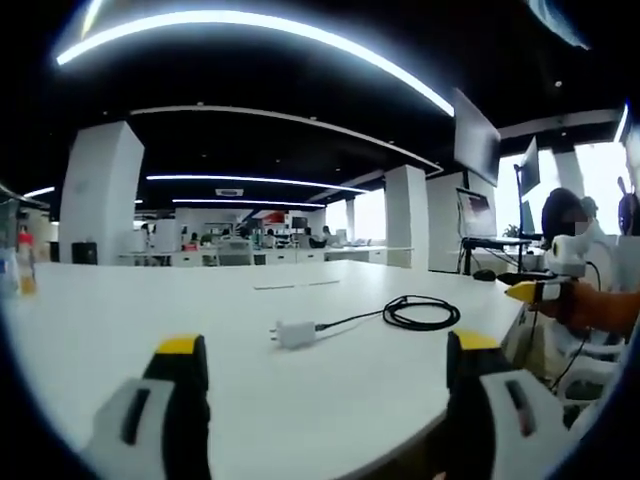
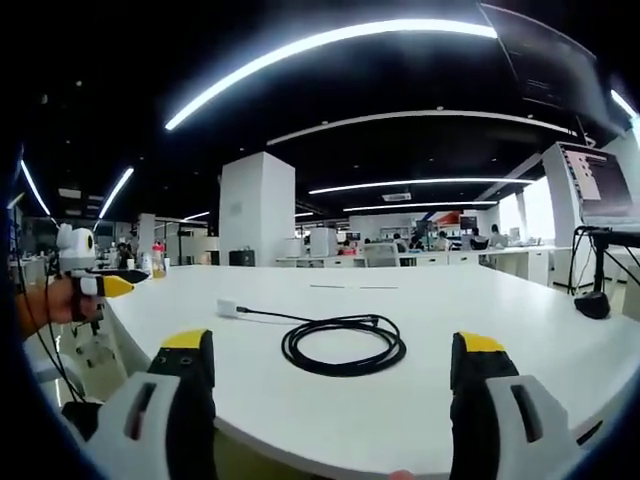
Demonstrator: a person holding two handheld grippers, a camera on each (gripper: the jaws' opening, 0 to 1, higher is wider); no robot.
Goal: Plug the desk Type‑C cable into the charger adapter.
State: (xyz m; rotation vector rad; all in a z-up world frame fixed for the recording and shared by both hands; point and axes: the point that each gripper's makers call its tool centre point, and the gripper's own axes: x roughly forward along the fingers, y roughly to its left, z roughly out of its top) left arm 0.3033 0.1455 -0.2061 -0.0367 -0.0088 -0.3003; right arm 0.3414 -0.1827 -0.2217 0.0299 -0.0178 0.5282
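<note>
Left tongs point(image 1: 325, 385): jaws spread wide, nothing held, low over near edge of white worktop point(image 1: 120, 320). White charger adapter point(image 1: 295, 333) lies ahead between jaws, slightly left of centre. Black cable point(image 1: 420, 313) runs from adapter's right end to coil, ahead toward right jaw.

Right tongs point(image 2: 330, 385): jaws wide apart, nothing held. Cable coil ahead between jaws, adapter beyond it toward left jaw. Left tongs also visible far left, in person's hand point(image 2: 45, 305).
</note>
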